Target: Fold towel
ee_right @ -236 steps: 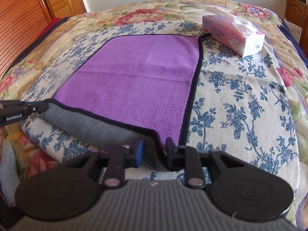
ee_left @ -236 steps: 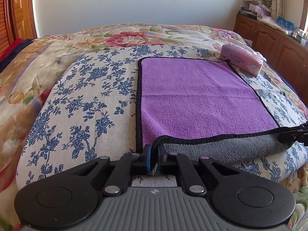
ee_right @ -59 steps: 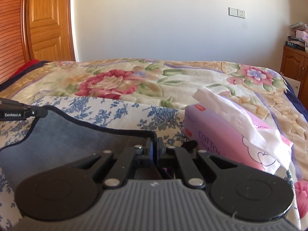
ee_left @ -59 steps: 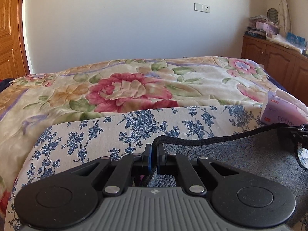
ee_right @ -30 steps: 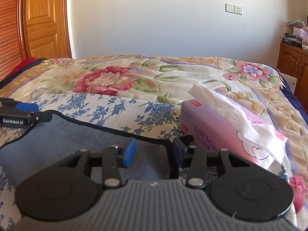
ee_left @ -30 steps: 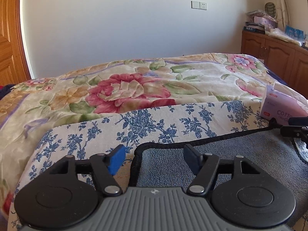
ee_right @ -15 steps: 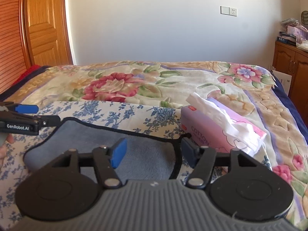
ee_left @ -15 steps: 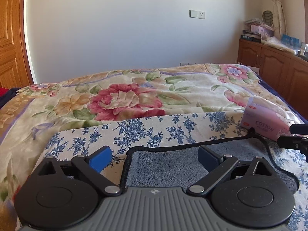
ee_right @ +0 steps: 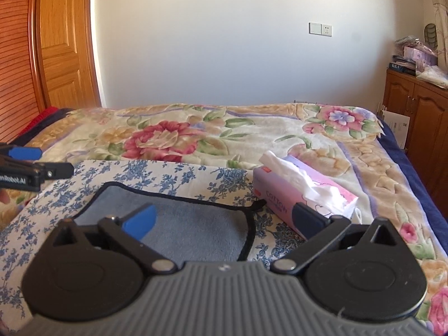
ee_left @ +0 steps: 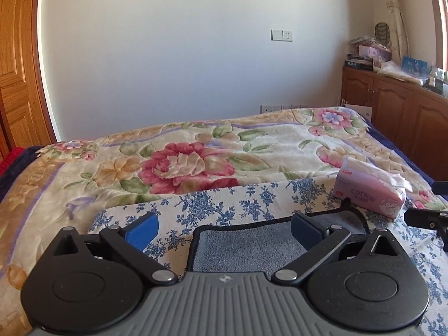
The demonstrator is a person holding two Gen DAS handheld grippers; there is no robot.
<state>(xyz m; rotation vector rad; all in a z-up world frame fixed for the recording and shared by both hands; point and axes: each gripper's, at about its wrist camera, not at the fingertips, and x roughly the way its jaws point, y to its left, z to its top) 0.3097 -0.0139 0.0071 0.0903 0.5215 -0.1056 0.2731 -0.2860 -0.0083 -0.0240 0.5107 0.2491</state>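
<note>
Tissue pack (ee_right: 296, 196) holds white tissues (ee_right: 291, 172); one protrudes.

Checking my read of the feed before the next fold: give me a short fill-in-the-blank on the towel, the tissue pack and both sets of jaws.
1. The towel shows its ____ side up.
2. The jaws of the left gripper hold ____.
3. The right gripper has jaws that are opening, with ____ gripped between them.
4. The word printed on the tissue pack is ____.

Missing words: grey; nothing; nothing; COTTON
</note>
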